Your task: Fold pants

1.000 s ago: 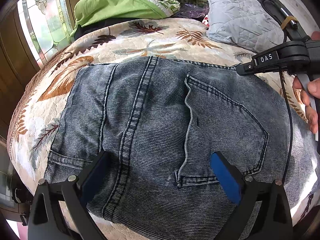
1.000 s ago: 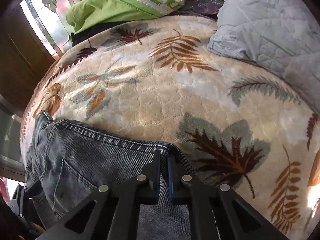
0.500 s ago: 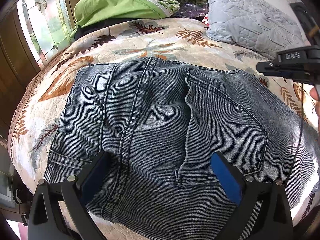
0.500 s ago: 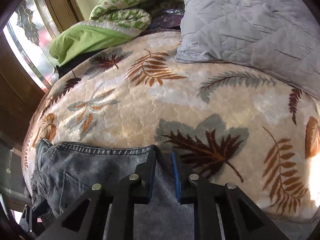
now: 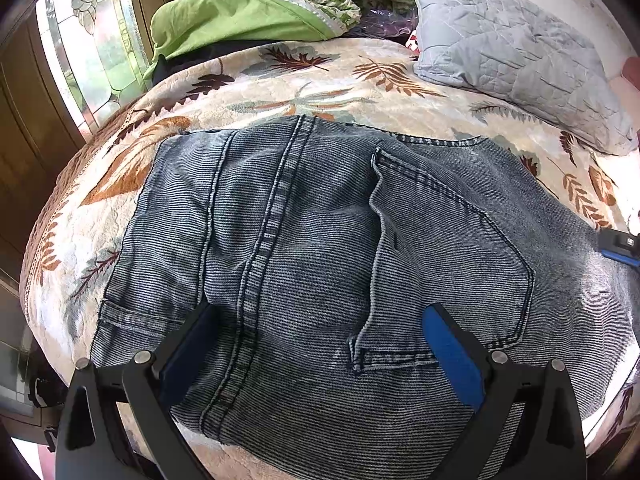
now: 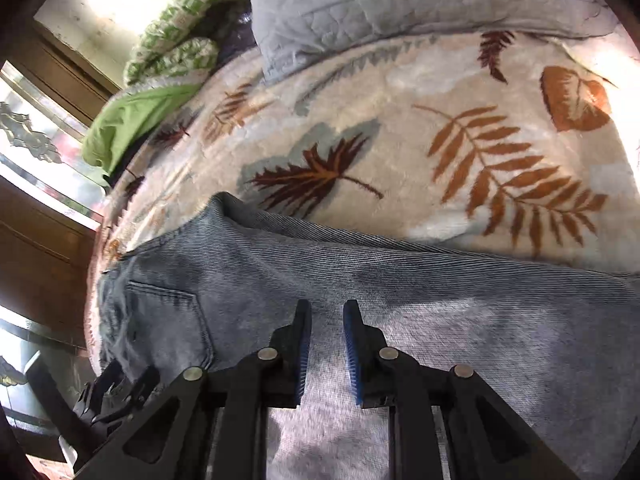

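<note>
Could not make out, for blur, any cloth between right gripper (image 6: 326, 316)'s narrow-gapped jaws above jeans (image 5: 320, 260); saw left gripper (image 5: 316, 344) spread wide, pillow (image 5: 512, 52) beyond.

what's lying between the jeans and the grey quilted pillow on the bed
Nothing lies there in the left wrist view: only the leaf-print blanket shows between the jeans and the grey quilted pillow. The right wrist view agrees.

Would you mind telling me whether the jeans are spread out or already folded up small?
Spread out, not folded small: the jeans lie flat across the leaf-print blanket, with the back pocket and centre seam fully showing.
</note>
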Action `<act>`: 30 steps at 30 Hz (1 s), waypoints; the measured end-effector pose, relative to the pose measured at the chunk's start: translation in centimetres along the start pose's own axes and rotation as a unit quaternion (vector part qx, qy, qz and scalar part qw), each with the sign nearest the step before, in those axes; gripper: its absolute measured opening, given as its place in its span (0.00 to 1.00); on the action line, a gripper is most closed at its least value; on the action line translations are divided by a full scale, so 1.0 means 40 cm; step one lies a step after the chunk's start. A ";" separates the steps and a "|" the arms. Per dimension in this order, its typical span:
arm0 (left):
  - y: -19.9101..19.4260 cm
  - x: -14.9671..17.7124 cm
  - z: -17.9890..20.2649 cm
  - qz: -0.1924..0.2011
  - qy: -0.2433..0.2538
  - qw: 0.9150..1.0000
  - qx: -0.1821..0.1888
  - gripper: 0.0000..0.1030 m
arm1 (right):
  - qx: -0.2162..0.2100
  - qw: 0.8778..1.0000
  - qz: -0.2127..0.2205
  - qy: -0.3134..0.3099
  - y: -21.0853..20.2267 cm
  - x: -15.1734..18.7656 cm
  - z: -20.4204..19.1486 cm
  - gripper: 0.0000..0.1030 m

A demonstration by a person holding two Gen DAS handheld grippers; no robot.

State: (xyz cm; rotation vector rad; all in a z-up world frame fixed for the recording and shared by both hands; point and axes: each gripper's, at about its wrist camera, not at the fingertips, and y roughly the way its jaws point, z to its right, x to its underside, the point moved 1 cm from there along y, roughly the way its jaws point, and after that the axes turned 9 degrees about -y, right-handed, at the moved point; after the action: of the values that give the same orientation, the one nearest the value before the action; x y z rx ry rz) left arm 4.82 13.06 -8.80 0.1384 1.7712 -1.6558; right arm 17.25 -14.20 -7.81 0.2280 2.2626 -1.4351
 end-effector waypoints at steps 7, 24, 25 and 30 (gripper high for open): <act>-0.016 0.007 0.008 0.015 -0.007 1.000 -0.010 0.98 | -0.002 0.991 0.068 0.115 -0.217 0.234 0.195 0.19; -0.118 0.051 0.138 0.034 0.062 0.997 -0.025 0.98 | -0.045 0.955 0.164 0.244 -0.360 0.425 0.491 0.37; -0.125 0.059 0.153 0.034 0.065 0.997 -0.020 0.98 | -0.042 0.954 0.194 0.226 -0.393 0.424 0.479 0.37; -0.153 0.096 0.276 0.020 0.099 0.995 0.022 0.98 | -0.042 0.937 0.255 0.237 -0.485 0.486 0.463 0.56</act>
State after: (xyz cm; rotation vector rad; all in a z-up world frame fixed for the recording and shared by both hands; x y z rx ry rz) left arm 3.27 0.49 -5.10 0.3688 1.8643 -1.7023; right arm -1.89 -41.23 -7.45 1.1485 2.3600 -1.0786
